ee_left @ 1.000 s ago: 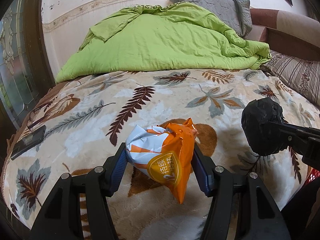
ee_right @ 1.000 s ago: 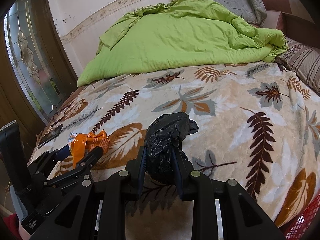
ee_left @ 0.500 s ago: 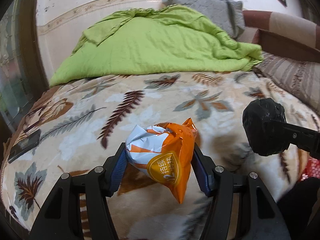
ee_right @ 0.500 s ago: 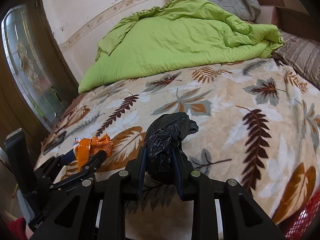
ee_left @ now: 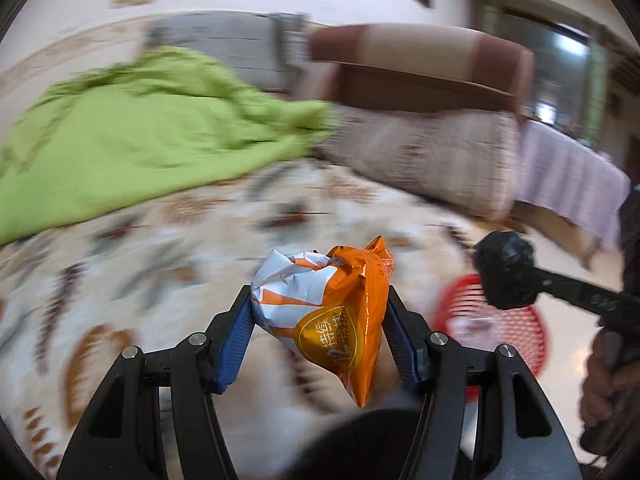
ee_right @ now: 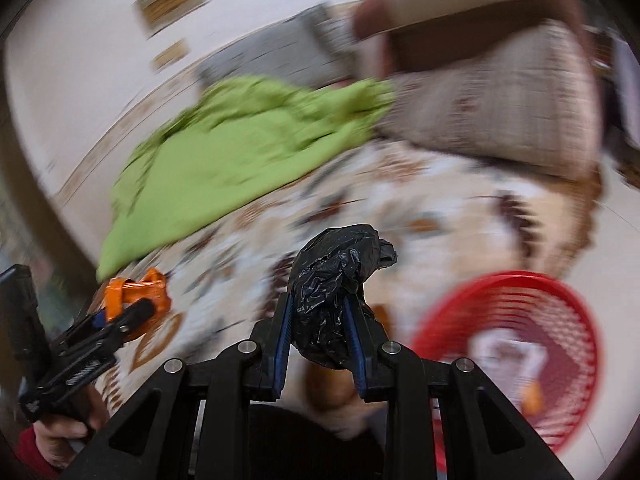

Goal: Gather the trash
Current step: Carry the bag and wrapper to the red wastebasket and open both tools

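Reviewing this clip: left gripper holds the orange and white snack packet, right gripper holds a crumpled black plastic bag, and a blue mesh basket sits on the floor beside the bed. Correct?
Not quite: the basket is red, not blue, as the right wrist view shows. The rest holds: the left gripper holds the orange and white snack packet, and the right gripper holds the crumpled black plastic bag.

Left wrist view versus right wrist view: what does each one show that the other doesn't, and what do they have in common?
Only the left wrist view shows the printed yellow label on the orange snack packet that the left gripper clamps. Only the right wrist view shows inside the red basket, where some litter lies, too blurred to identify. Both show the right gripper clamping the crumpled black plastic bag, the green quilt and the leaf-print blanket.
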{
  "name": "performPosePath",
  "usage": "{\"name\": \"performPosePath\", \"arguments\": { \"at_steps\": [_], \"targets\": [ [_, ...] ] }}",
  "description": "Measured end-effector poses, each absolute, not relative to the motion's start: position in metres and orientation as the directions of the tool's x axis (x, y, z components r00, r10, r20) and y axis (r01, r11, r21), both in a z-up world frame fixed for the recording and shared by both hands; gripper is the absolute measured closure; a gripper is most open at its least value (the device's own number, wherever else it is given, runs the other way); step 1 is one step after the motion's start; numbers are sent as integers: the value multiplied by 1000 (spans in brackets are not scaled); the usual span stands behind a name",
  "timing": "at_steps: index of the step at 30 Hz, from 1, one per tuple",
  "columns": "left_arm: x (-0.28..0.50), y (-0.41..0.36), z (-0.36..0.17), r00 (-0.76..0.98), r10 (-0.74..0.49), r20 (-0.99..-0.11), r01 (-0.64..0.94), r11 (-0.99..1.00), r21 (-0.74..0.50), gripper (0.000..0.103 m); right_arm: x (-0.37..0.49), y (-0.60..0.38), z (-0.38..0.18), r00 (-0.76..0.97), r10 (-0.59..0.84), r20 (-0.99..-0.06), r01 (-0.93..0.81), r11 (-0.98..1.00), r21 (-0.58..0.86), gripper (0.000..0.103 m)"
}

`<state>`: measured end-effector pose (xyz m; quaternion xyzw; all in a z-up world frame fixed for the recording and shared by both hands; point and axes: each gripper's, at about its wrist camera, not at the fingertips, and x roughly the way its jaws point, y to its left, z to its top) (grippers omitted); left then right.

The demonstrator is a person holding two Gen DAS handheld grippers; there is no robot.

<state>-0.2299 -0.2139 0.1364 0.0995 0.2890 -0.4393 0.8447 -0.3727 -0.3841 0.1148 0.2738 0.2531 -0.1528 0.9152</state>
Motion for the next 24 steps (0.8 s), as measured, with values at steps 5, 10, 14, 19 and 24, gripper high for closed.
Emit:
{"name": "performPosePath", "arguments": {
  "at_steps": [5,10,14,19,24],
  "targets": [
    [-262,-292,129,232,-750,-619,886,426,-183,42,-436,-434,113,786,-265,-558,547,719,429,75],
    [-284,-352,105,81,-744,-663,919,314,-240,40,-460,-463,97,754,-295,-587,610,647,458,73],
    [-292,-371,91,39,-726,-687,926,284,-248,27,-461,-474,82,718,-297,-630,652,604,458,55],
    [-279,-347,100,102,-745,-659,907,342,-246,23,-466,-477,83,684,-334,-649,691,582,428,44],
    [-258,-294,121,219,-764,-606,878,425,-219,10,-457,-460,101,625,-421,-658,740,588,327,21]
  ]
}}
